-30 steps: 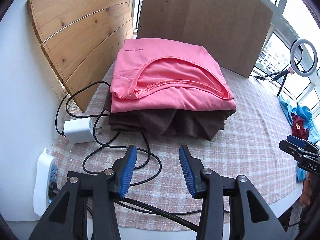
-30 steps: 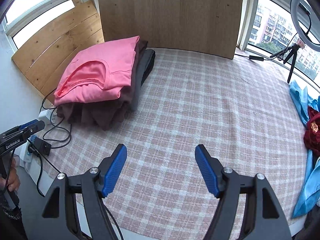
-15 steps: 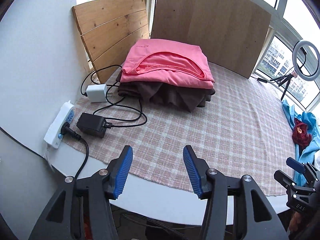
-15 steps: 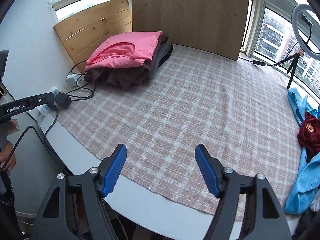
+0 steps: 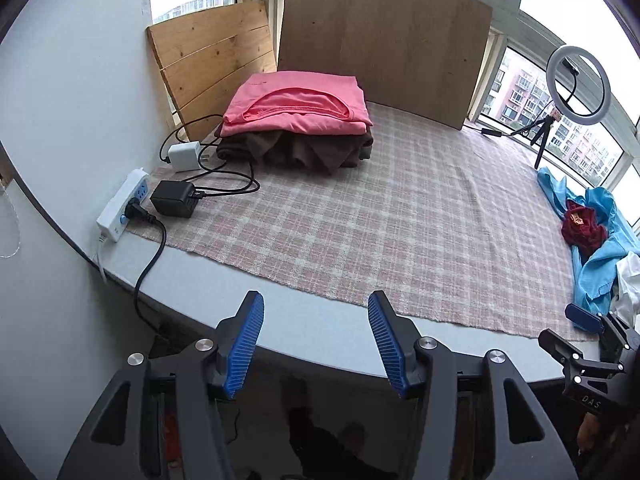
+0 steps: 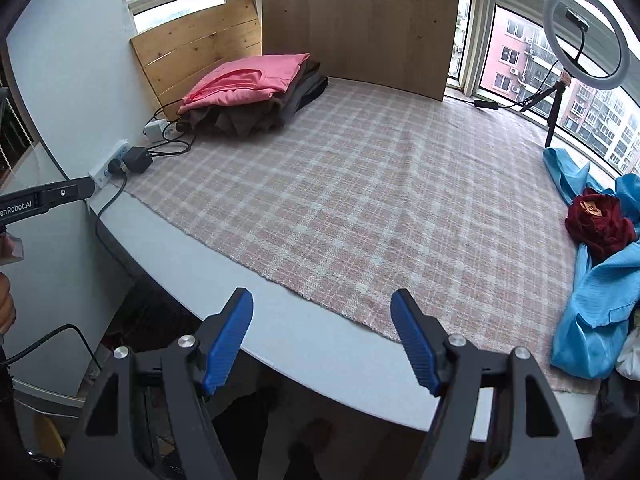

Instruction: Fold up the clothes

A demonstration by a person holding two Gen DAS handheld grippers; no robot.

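A folded pink shirt tops a stack of dark folded clothes at the far left of the checked cloth. A heap of unfolded clothes lies at the right edge: a blue garment with a dark red one on it. My left gripper is open and holds nothing, hovering off the table's front edge. My right gripper is open and holds nothing too, likewise back from the edge.
A white power strip, a black adapter, a white charger and cables lie at the left edge. Wooden boards lean at the back. A ring light stands at the back right.
Both grippers have pulled back and up from the stack and the cloth, past the table's front edge. Both stayed open and held nothing. The clothes have not moved.
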